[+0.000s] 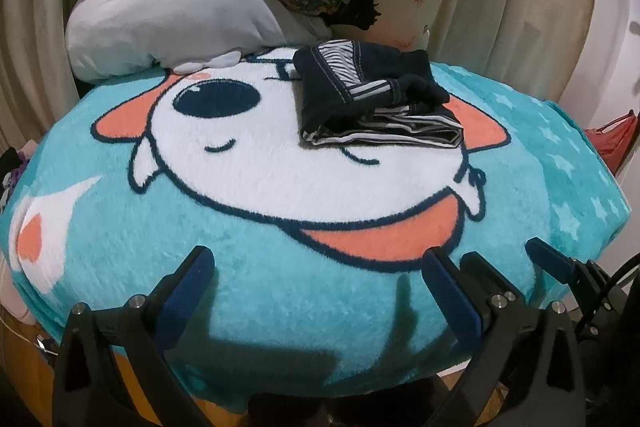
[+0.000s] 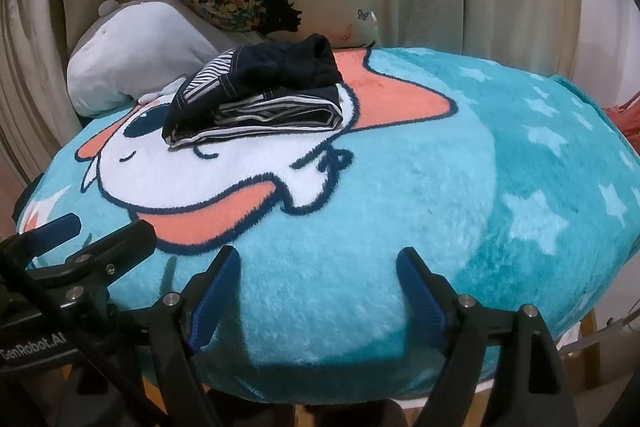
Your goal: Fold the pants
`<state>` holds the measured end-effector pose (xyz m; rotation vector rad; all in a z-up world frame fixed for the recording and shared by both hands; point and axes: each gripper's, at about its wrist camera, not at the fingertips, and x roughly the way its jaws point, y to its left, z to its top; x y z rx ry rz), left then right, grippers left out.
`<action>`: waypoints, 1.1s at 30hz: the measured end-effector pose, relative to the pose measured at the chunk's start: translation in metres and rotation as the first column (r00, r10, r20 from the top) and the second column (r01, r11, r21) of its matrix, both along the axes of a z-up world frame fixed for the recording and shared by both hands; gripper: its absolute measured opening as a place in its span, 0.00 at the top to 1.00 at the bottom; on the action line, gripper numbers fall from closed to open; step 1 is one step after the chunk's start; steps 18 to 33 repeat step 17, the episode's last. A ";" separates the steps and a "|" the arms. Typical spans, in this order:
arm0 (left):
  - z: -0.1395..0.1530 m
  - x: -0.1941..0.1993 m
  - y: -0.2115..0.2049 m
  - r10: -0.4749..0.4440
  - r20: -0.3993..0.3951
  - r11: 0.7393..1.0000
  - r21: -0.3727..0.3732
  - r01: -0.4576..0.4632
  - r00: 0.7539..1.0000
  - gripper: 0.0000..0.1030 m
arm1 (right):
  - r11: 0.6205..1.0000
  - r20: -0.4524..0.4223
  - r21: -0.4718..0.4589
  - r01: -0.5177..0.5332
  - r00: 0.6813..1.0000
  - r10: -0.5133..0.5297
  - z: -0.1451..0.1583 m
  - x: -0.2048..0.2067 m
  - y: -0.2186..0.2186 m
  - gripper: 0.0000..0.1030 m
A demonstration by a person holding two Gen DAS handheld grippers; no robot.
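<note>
Ahead, we are viewing the folded pants (image 1: pixel 372 95), long axis crosswise, lying well beyond both the left gripper (image 1: pixel 316 267) and the right gripper (image 2: pixel 318 267), both gaping and empty, neither nearer.

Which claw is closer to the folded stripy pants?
Right, but only slightly. The right claw hangs open below the folded pants, which lie straight up the blanket. The left claw sits alongside, open too.
</note>
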<state>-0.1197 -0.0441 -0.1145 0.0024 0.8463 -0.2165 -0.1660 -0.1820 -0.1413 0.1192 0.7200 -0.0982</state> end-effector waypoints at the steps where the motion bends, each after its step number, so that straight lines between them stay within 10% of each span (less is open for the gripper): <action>1: -0.001 0.000 0.001 0.002 -0.006 1.000 -0.006 -0.002 1.000 0.00 | 1.000 0.000 0.000 0.000 1.000 0.000 0.000 0.000 0.000 0.17; 33: 0.000 0.003 0.013 -0.003 -0.006 0.999 -0.040 0.003 1.000 0.00 | 1.000 -0.006 -0.018 0.013 1.000 -0.013 0.004 0.001 0.001 0.17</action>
